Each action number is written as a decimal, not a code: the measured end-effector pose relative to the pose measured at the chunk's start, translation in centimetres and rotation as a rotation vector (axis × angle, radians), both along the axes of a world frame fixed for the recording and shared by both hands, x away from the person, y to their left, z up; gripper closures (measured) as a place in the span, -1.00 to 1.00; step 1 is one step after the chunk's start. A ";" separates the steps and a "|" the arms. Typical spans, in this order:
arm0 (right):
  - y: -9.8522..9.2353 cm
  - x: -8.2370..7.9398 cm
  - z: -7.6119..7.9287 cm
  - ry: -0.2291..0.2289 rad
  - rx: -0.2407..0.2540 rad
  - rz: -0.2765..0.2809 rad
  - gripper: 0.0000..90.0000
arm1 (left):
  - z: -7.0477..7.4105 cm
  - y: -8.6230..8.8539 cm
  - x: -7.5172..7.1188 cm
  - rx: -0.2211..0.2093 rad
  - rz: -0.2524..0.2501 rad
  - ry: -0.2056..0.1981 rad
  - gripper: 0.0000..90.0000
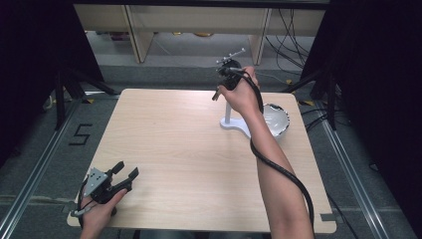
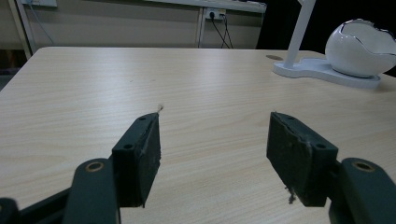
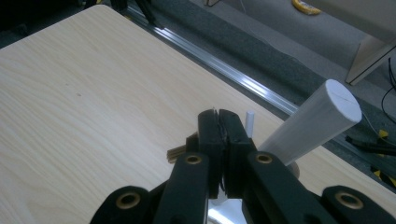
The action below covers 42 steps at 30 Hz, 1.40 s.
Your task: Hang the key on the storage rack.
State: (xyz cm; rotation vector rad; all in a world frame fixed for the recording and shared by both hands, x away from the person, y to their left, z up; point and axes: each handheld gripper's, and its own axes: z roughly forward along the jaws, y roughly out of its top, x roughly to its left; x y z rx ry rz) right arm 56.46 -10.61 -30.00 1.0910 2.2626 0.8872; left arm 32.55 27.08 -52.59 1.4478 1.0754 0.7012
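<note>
Wooden stick between pressed-together fingers.

On the table: one white stand with one upright post, and one white bowl with a jagged rim beside it. Two grippers: one left gripper and one right gripper. Two forearms. One number mark "5" on the floor.

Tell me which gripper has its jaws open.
The left gripper, resting near the table's near-left corner: its jaws stand wide apart with nothing between them. The right gripper, raised beside the white stand, has its jaws pressed together.
</note>
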 end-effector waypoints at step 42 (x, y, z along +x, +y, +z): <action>-8.2 -9.3 -4.2 -0.089 0.098 0.065 0.37 | 0.1 -0.1 -0.1 0.021 0.016 0.013 -0.23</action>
